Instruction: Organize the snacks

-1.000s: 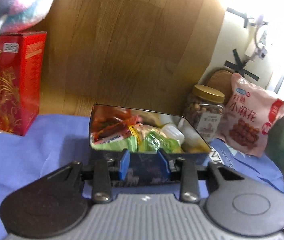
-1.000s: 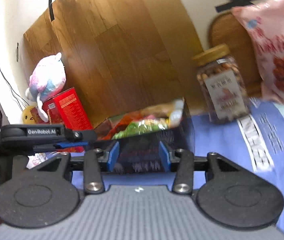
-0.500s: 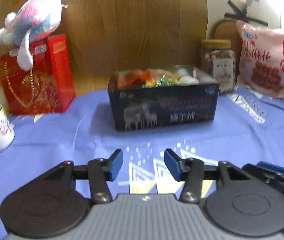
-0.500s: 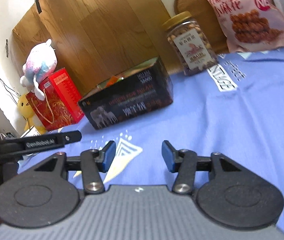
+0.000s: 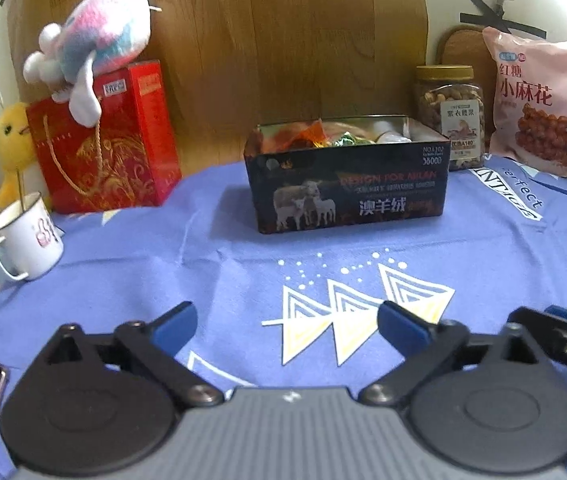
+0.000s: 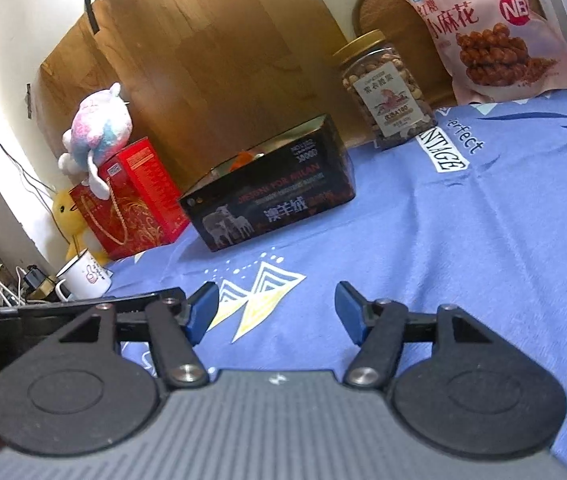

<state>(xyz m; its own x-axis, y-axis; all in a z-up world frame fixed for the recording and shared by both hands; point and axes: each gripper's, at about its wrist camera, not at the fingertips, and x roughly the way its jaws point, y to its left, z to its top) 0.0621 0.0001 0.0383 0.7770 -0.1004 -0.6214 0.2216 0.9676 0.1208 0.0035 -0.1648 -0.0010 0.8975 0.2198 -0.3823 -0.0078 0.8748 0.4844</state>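
The dark open-topped rectangular box printed with sheep (image 5: pixel 347 188) stands on the blue patterned cloth (image 5: pixel 243 280) toward the back of the table, upright and already loaded: orange, green and white wrapped snacks (image 5: pixel 323 136) show above its rim, and no loose packet lies on the cloth around it in either view. Just beside its right end stands the clear plastic jar of nuts with a tan lid (image 5: pixel 449 116), and next to that the pink bag of twisted fried dough (image 5: pixel 543 104) leans against the wall; both are outside the box. The left gripper (image 5: pixel 285 326) hangs low over the cloth well short of the box, its blue-padded jaws opening and spread wide with nothing between them. The right gripper (image 6: pixel 275 312) is likewise near the front of the table, jaws opening and apart, only bare cloth between them. To judge from this, the gathering of small snacks into the box looks finished; what may remain is tidying the jar and the bag, though they seem too large for the box, so the task is probably at or near its end
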